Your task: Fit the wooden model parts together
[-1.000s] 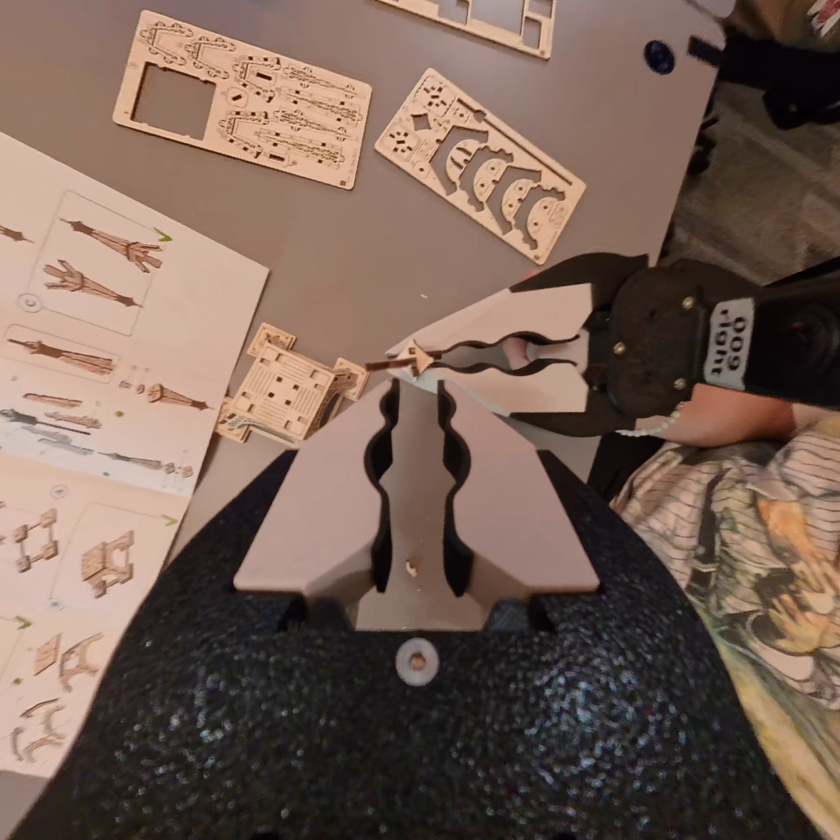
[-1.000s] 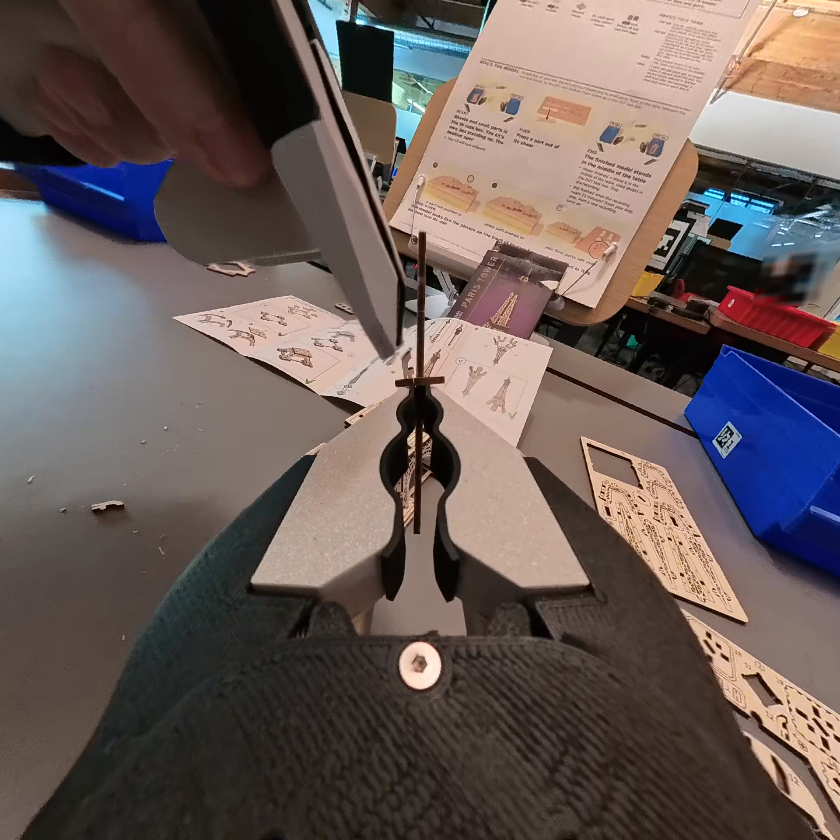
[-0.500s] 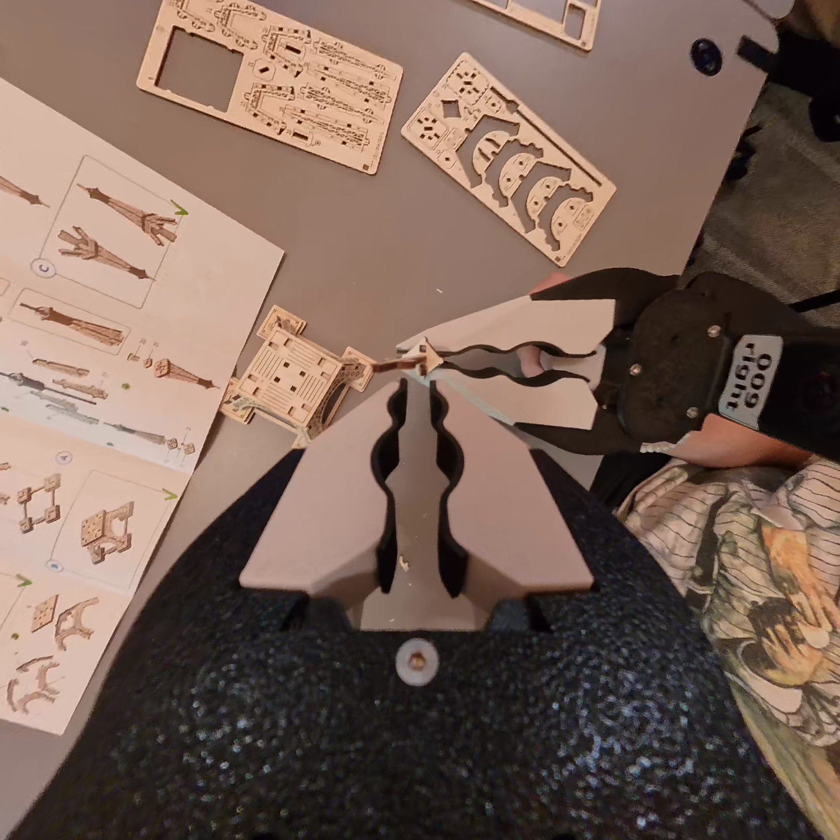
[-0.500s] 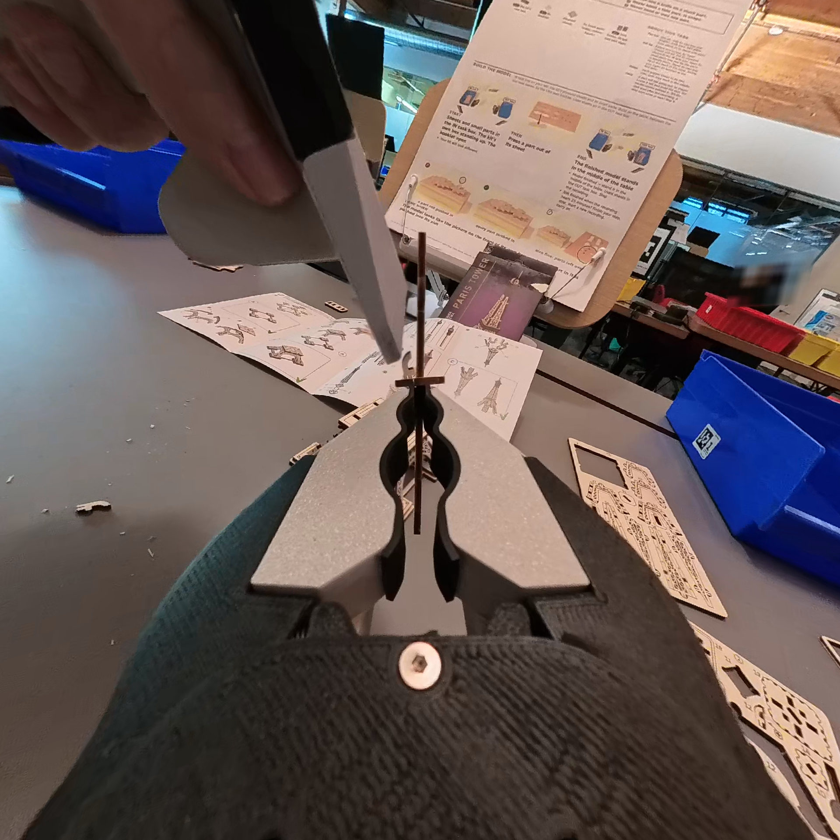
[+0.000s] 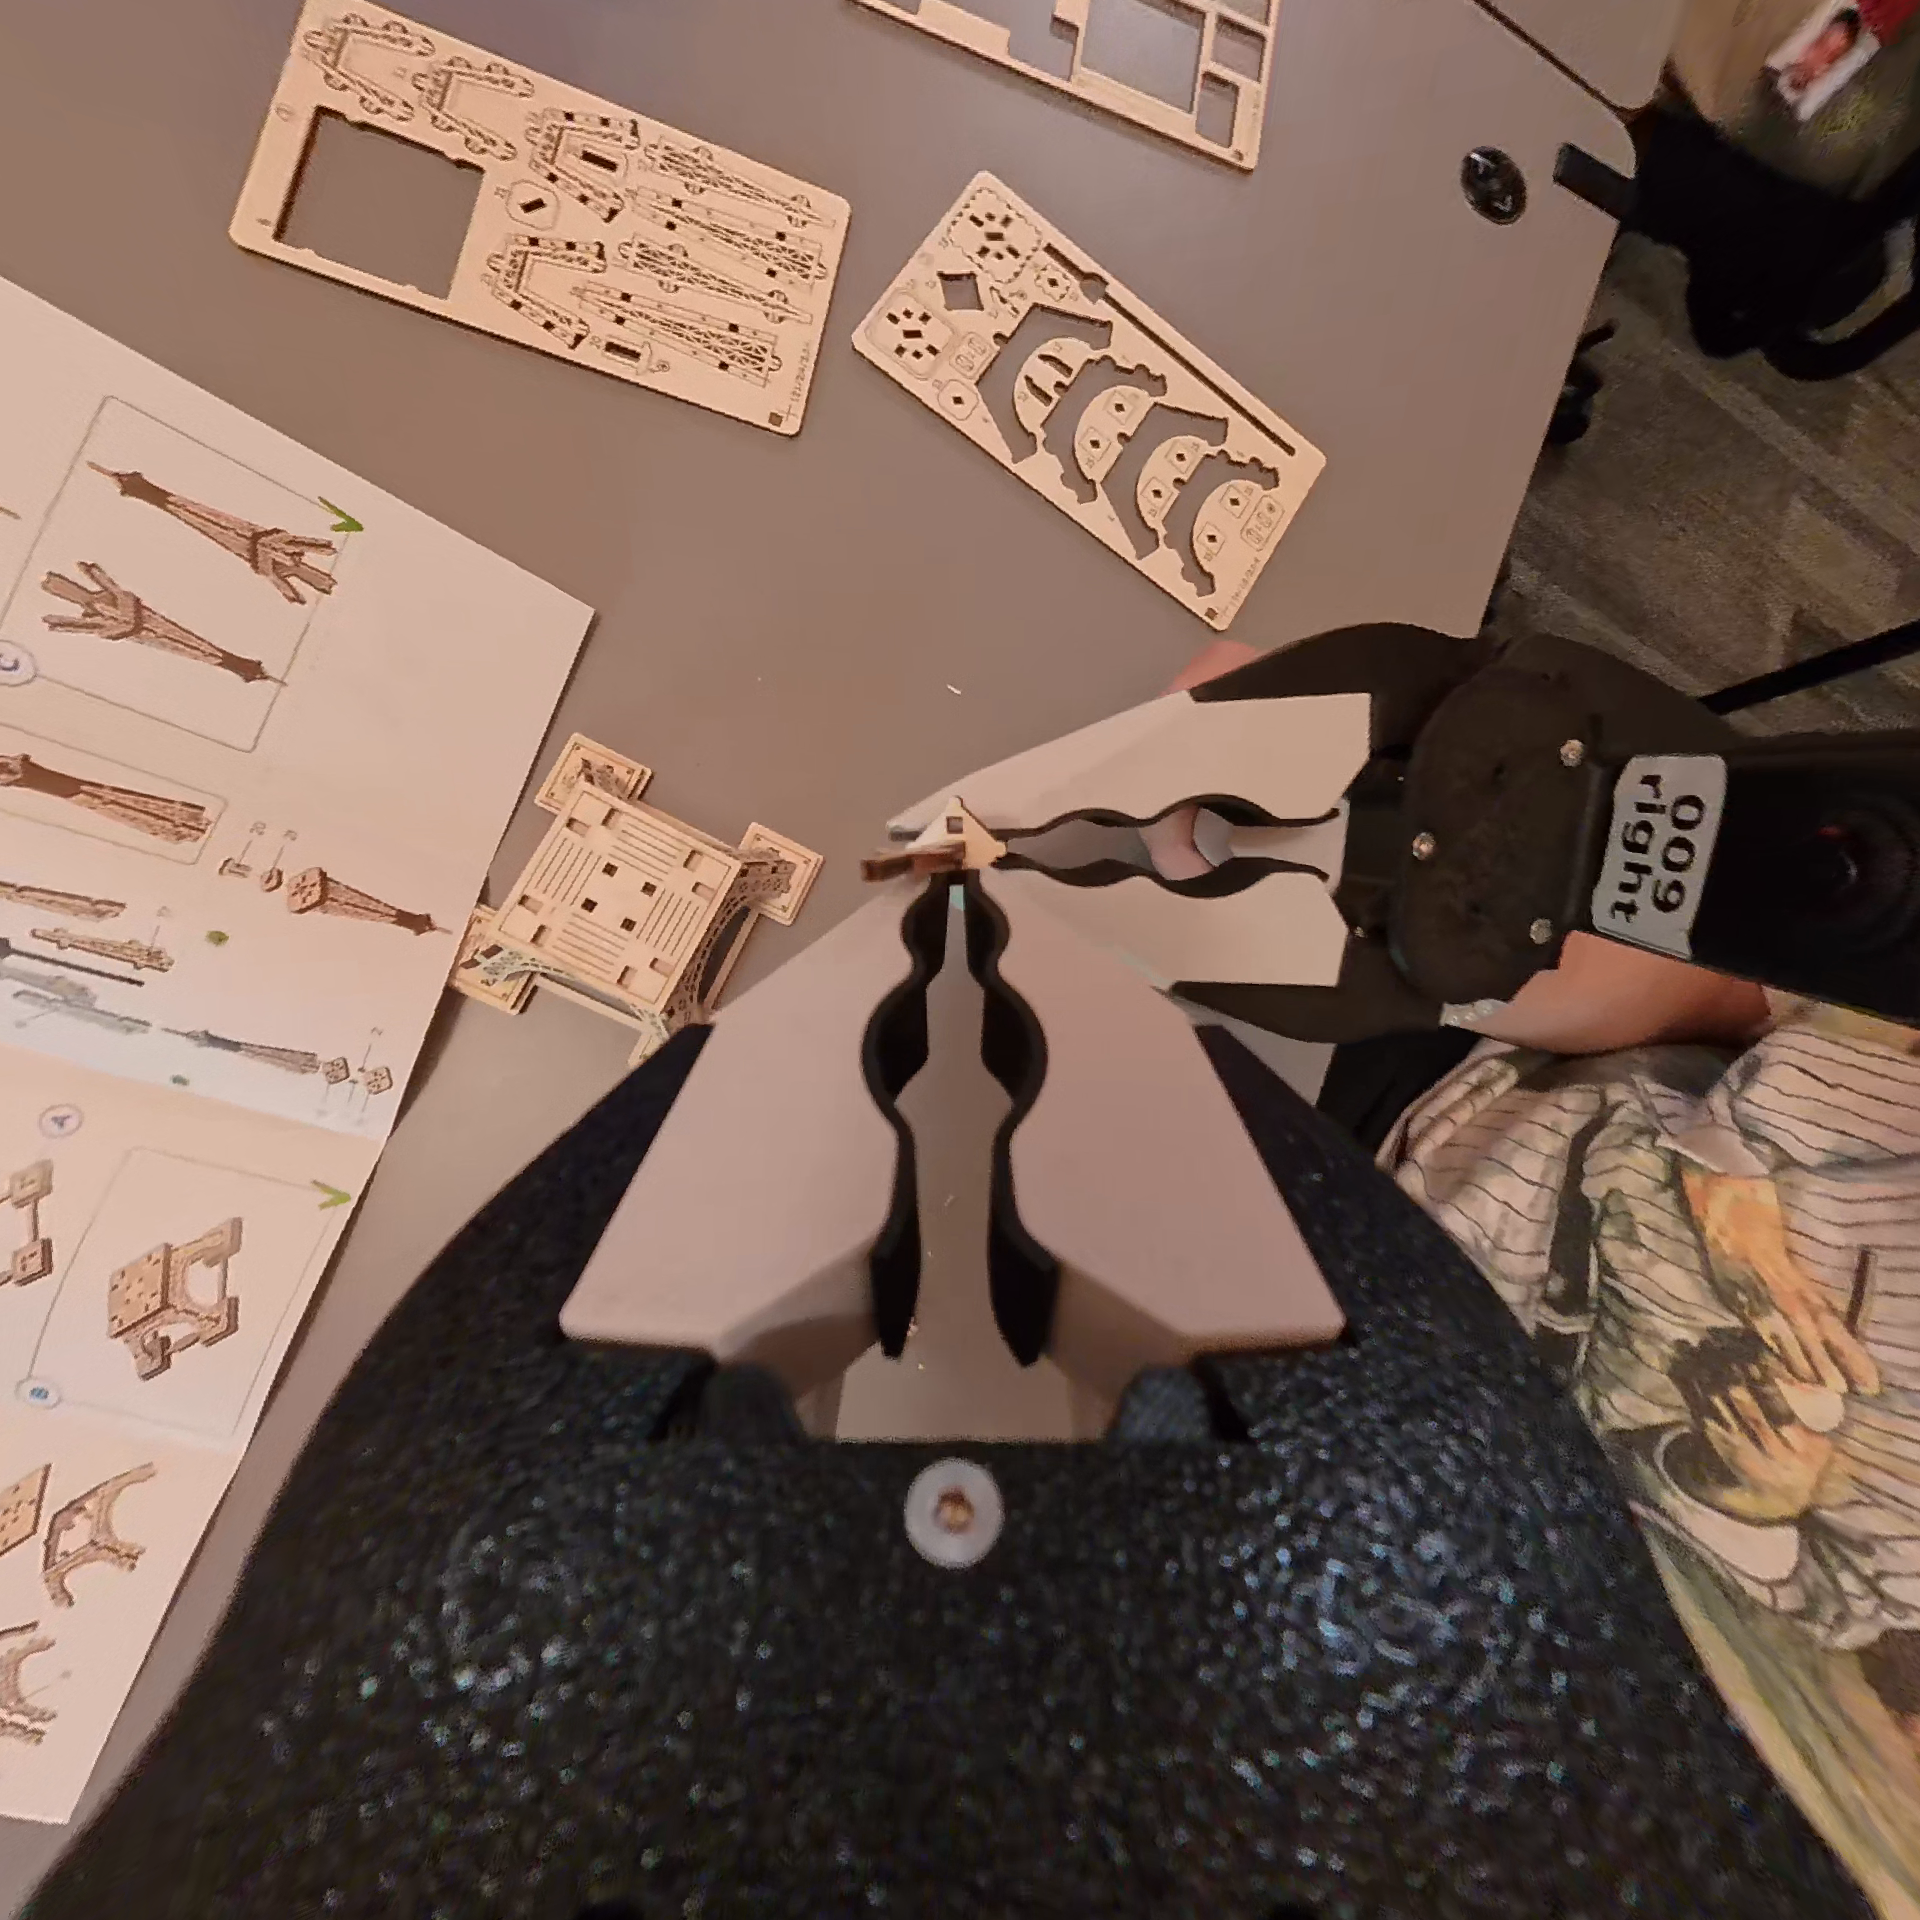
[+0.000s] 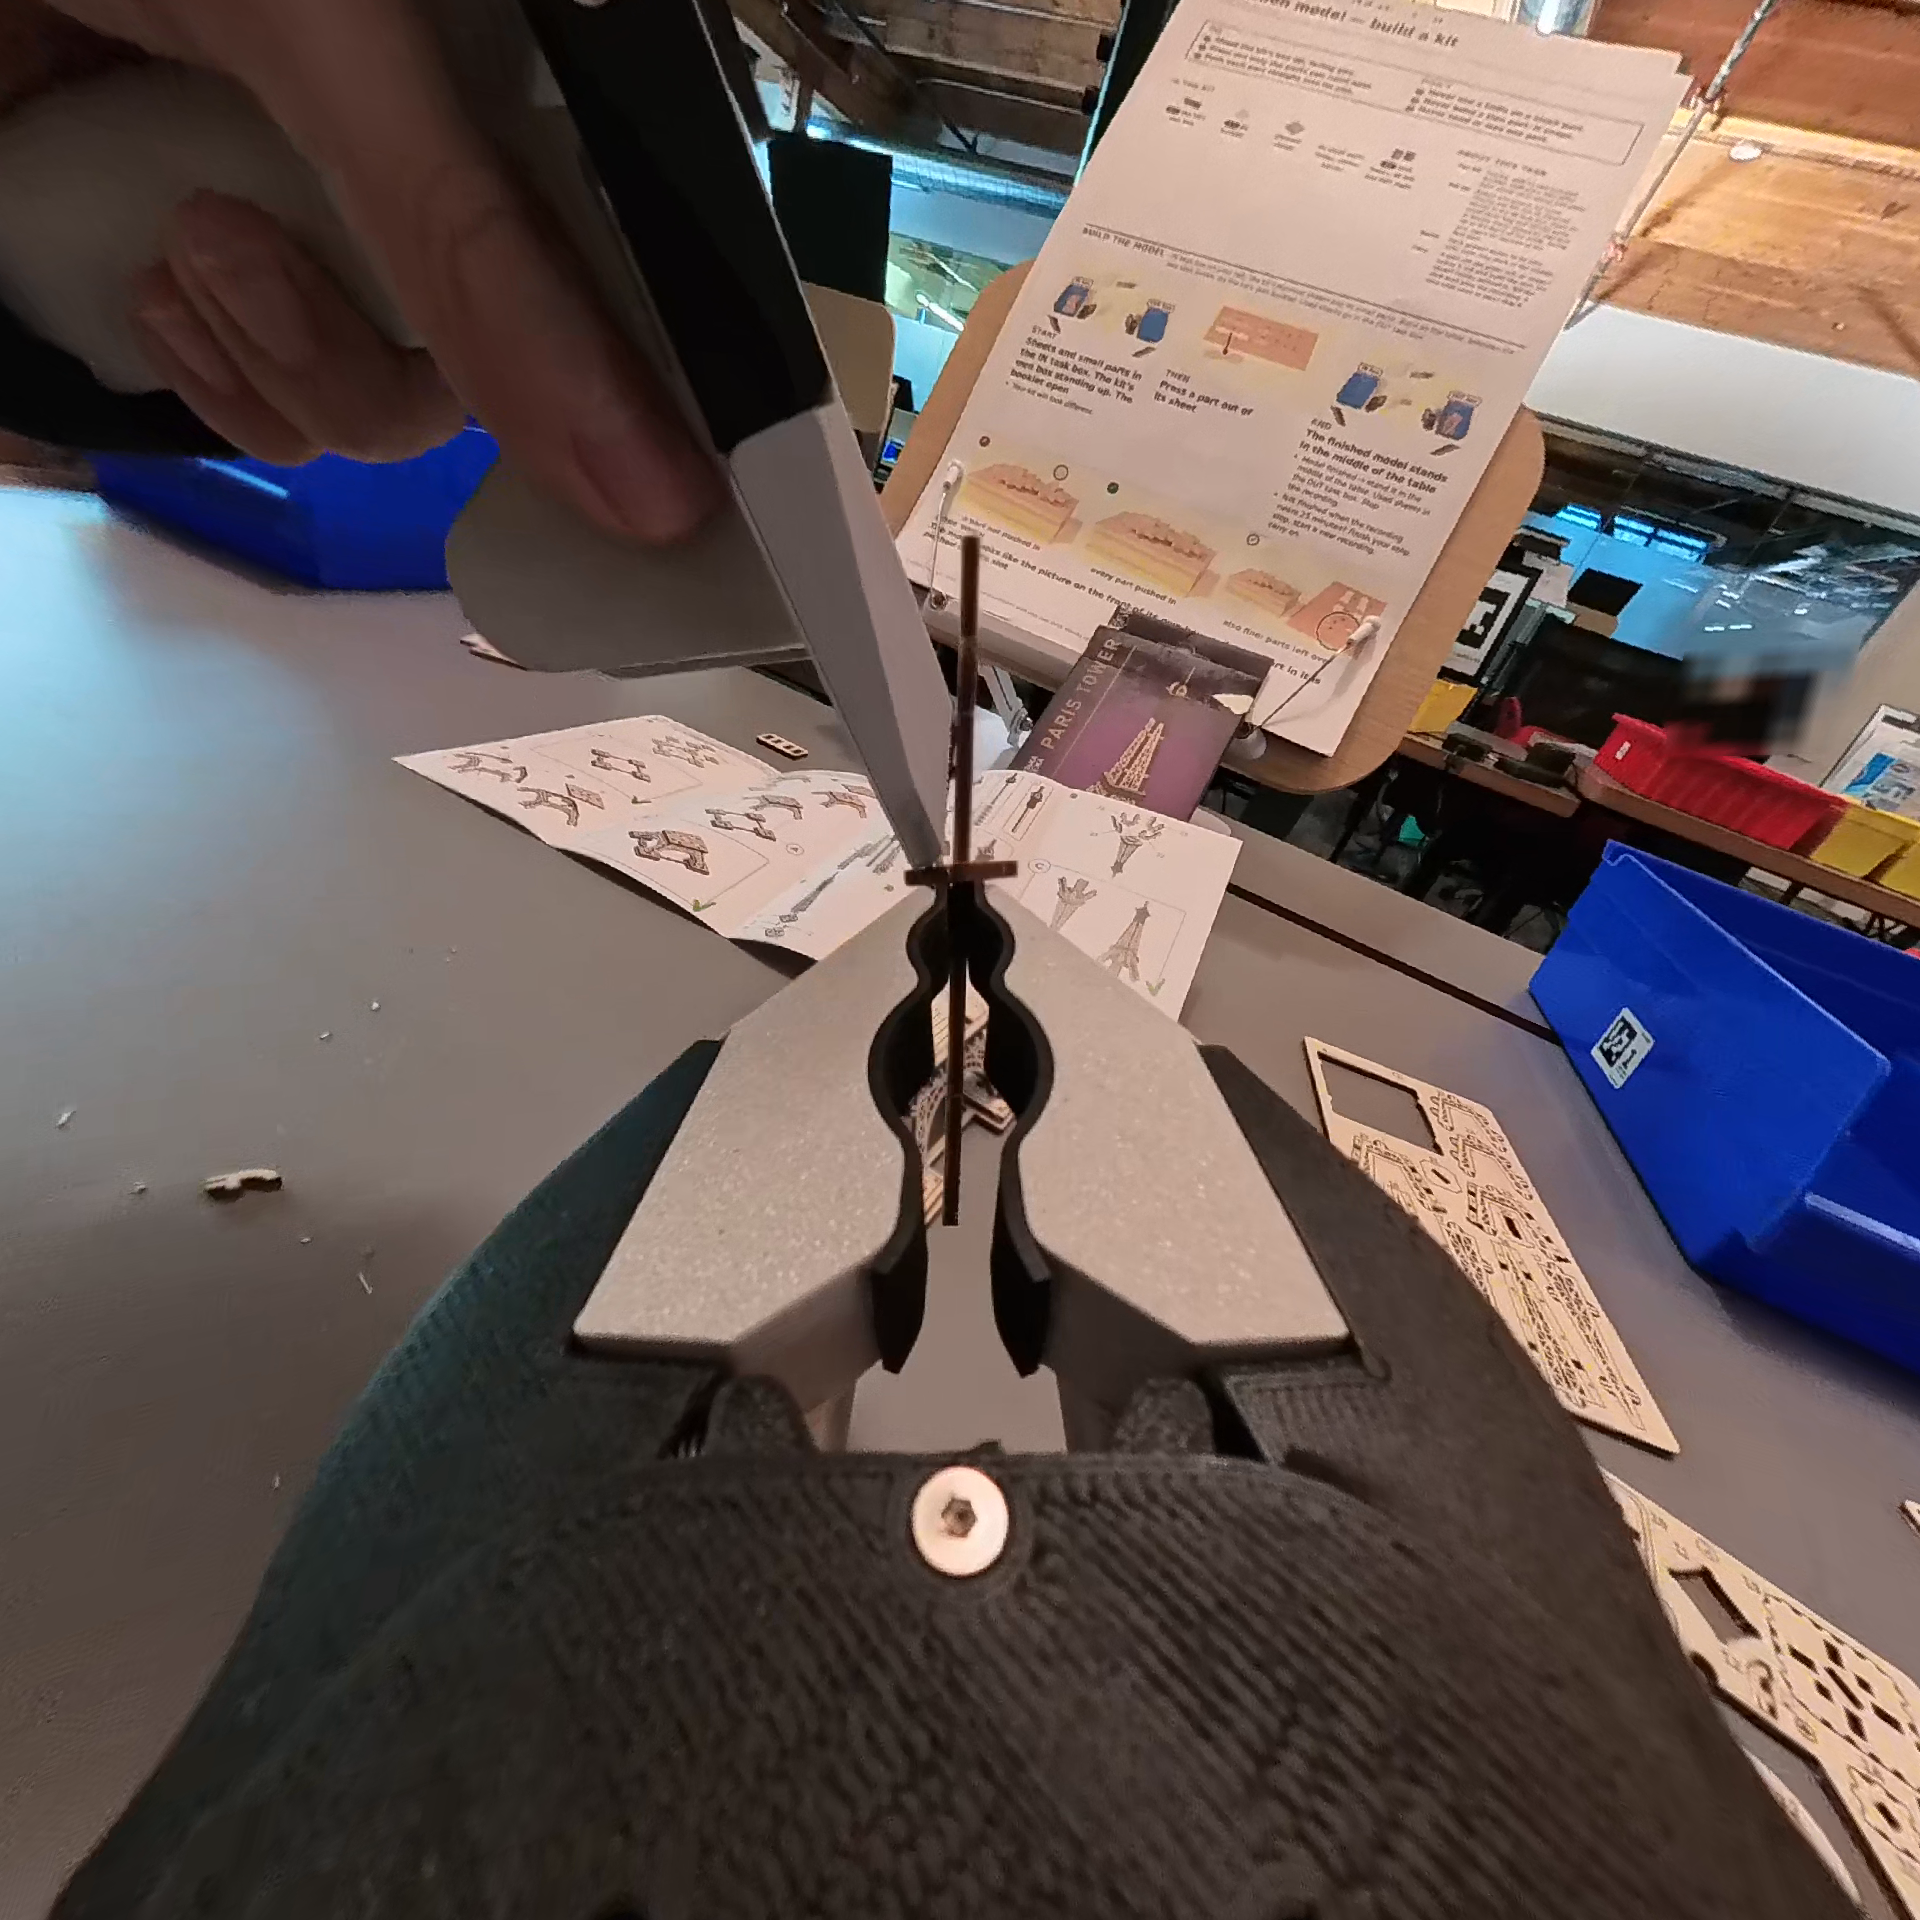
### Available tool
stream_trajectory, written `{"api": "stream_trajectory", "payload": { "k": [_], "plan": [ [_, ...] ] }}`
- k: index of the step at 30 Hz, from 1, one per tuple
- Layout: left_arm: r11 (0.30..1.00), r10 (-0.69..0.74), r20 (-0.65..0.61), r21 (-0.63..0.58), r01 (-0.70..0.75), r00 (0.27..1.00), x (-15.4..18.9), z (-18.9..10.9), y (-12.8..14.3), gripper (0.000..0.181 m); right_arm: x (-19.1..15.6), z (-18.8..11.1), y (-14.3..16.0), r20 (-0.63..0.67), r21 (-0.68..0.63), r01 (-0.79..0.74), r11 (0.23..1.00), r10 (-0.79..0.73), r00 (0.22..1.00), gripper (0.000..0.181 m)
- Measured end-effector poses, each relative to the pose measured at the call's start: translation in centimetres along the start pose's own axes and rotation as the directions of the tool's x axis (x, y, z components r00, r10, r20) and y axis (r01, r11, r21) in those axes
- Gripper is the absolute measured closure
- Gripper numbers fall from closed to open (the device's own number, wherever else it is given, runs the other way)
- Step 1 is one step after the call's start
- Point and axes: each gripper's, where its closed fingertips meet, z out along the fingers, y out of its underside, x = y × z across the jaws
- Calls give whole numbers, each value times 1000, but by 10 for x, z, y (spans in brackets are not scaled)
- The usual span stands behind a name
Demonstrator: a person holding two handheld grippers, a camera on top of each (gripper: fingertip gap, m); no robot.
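- Two tools meet above the grey worktop (image 5: 665, 582). Your right tool (image 6: 961, 914) is clenched on a thin wooden strip (image 6: 964, 727) that points straight ahead between its fingers, with a small cross piece (image 6: 961, 871) slotted across it just past the tips.
- Over the last second your left tool (image 5: 951, 914) has come in from a clear gap to the cross piece; its tip now touches or nearly touches it.
- Your left tool's fingers have narrowed to a slit, with nothing visibly held.
- This looks like you are about to push or pinch the cross piece along the strip.
- The part-built tower base (image 5: 634, 914) lies on the worktop just below, beside the instruction sheet (image 5: 208, 727).
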Motion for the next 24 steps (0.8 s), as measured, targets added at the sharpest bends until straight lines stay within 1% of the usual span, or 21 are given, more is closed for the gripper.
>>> {"api": "stream_trajectory", "payload": {
  "k": [3, 8, 10, 13, 16, 19, 21, 24],
  "plan": [
    [1000, 9, -48, -14, -10, 999, 2, -3, 1, 181, -2, -1, -4, 12, 22, -2, 1000, 2, 1000, 181],
    [999, -30, -127, -26, 26, 991, 5, -3, 1, 181, -2, -3, -7, 0, 36, 10, 999, -10, 1000, 181],
    [999, -31, -119, -36, 27, 992, 4, -2, 2, 181, -3, -2, -5, 4, 27, 11, 1000, -11, 1000, 181],
    [998, 0, -72, -57, -4, 997, 4, -2, 4, 181, -4, -2, -5, 6, 22, 18, 1000, -18, 1000, 181],
    [998, -11, -60, -68, 7, 998, 4, -1, 4, 181, -5, -3, -4, 11, 20, 5, 1000, -5, 1000, 181],
    [998, -31, -68, -48, 28, 997, 2, -1, 3, 181, -3, -2, -3, 2, 10, 2, 1000, -2, 1000, 181],
    [999, -30, -67, -24, 29, 997, 2, -2, 0, 181, -2, -1, -3, 18, 20, -41, 999, 40, 999, 181],
    [1000, -10, -22, 0, 10, 1000, -1, -8, -1, 170, -1, -2, -2, 22, 20, -57, 998, 57, 998, 181]
  ]
}}
